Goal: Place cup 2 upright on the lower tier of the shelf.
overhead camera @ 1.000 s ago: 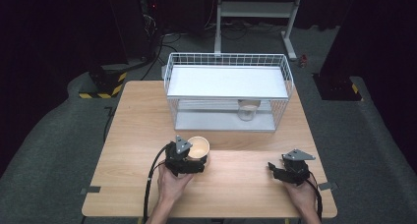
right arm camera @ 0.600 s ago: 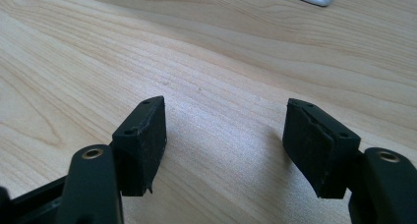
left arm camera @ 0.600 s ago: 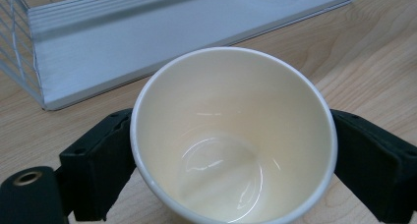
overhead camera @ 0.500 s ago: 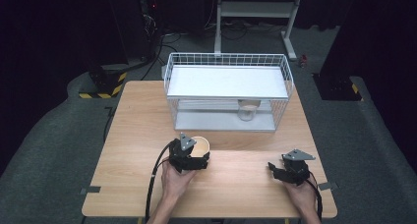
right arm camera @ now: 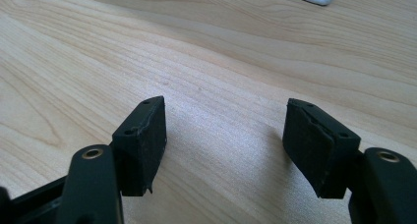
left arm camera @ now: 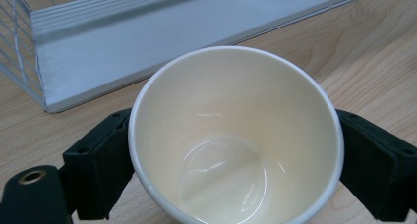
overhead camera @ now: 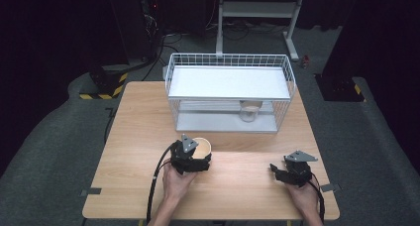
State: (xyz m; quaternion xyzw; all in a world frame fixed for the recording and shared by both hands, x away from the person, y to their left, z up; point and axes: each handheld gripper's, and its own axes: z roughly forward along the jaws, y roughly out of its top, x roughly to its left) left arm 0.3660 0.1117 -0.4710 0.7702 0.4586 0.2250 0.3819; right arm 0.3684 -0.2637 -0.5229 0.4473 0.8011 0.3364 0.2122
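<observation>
An empty cream paper cup (overhead camera: 202, 145) stands upright on the wooden table (overhead camera: 143, 117), just in front of the wire rack. My left gripper (overhead camera: 202, 154) has it between its jaws. In the left gripper view both black pads (left arm camera: 103, 160) press on the sides of the cup (left arm camera: 236, 135), and the jaws have just been closing on it. My right gripper (overhead camera: 276, 170) rests near the table's front right. Its jaws stand apart over bare wood, with nothing between them (right arm camera: 223, 135).
A white wire rack (overhead camera: 228, 82) with a flat shelf on top stands at the back middle of the table. Another cup (overhead camera: 250, 111) lies under that shelf. Dark floor, cables and a metal stand lie beyond the table.
</observation>
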